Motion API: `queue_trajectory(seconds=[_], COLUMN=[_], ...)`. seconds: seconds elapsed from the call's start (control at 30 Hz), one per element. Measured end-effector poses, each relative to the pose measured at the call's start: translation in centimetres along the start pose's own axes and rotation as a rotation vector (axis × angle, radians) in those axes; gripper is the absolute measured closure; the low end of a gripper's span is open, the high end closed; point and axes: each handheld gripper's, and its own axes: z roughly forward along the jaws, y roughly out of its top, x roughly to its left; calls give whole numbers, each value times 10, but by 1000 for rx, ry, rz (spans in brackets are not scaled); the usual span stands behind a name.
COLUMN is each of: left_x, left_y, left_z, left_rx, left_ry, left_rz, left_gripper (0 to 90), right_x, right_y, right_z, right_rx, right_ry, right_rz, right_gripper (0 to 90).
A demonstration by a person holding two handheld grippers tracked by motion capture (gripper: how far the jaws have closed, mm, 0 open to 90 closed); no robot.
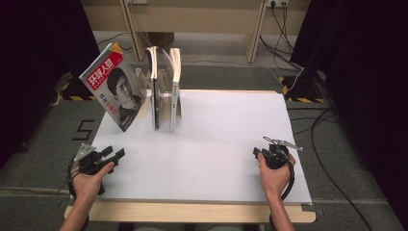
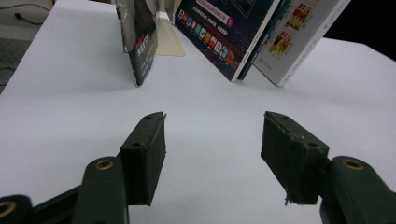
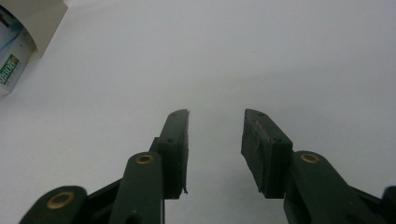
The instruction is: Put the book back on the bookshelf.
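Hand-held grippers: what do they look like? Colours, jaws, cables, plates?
Both are black. The left hand-held gripper carries a grey three-cornered plate on top and trails a black cable. The right hand-held gripper has a grey metal piece on top and a black cable looping by the wrist. Jaws are flat dark blocks on arms with brass-coloured rivets. No sleeves visible.

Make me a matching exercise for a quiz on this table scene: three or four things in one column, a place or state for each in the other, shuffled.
Things:
1. magazine
2. upright books
3. left gripper
4. right gripper

Places or states:
A. open, at the table's near right
B. leans tilted at the far left, portrait cover showing
C. open, at the table's near left
D. stand on edge just right of the leaning cover

Pairs: 1-B, 2-D, 3-C, 4-A
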Motion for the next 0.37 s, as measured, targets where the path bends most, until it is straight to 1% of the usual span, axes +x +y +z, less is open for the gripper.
queue_trajectory(seconds=[0.03,0.07,0.1,0.13,0.2,0.23,0.27,0.33,0.37], left_x=[0,0,0,0,2,2,3,5,6], left_y=[-1,-2,-2,-2,-2,-2,-3,-5,-5], left_z=[0,-1,-2,-4,-6,-8,-9,-10,-10], left_rx=[-3,-5,-7,-9,-18,-21,-24,-27,-26], left_ry=[2,3,3,0,8,14,15,19,18], left_rz=[-8,-15,-21,-24,-19,-16,-19,-29,-31], left_gripper=[391,391,391,391,387,383,378,377,375], right_x=[0,0,0,-1,1,2,1,1,1], right_y=[-1,-3,-4,-5,-6,-7,-8,-9,-10], right_z=[0,-1,-1,-2,-2,-2,-1,-1,-1], right_rx=[-2,-5,-11,-21,-22,-22,-24,-29,-30], right_ry=[4,10,24,34,32,34,25,20,18], right_rz=[1,15,25,24,12,27,10,10,2], right_gripper=[606,601,594,591,583,581,580,579,578])
